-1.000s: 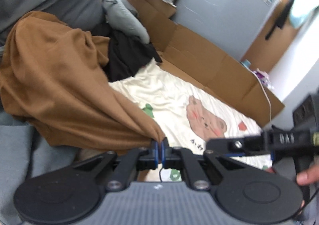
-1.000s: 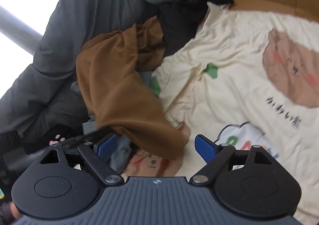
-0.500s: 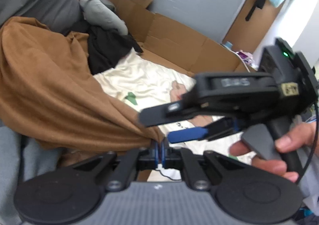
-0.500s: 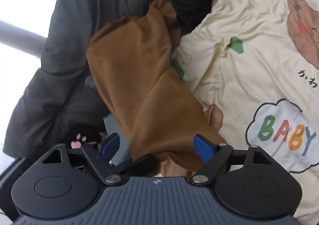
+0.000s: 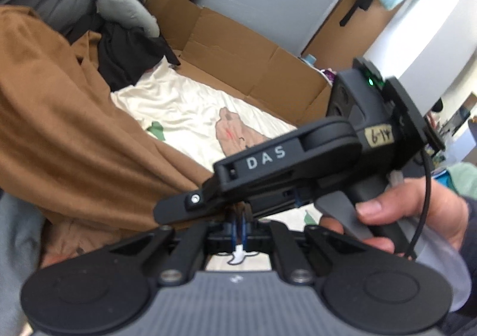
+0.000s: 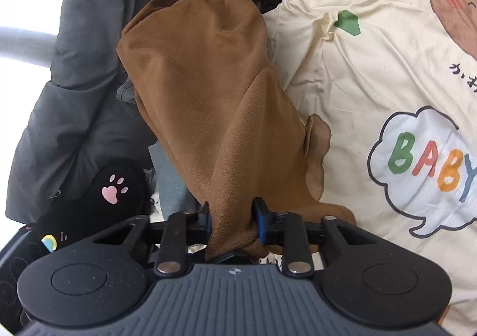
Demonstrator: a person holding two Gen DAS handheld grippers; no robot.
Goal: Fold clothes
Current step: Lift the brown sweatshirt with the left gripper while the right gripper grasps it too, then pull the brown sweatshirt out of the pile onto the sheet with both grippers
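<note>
Beside the flattened cardboard box (image 5: pixel 226 47), a cream cartoon sheet (image 6: pixel 372 74) lies spread; over it hangs the brown garment (image 6: pixel 208 91), soft and bunched, gripped by the right gripper (image 6: pixel 232 217) and the left gripper (image 5: pixel 240 224), both clamped.

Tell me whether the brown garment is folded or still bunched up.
Bunched, not folded: the brown garment hangs in loose gathers, pinched by the right tongs and the left tongs.
</note>
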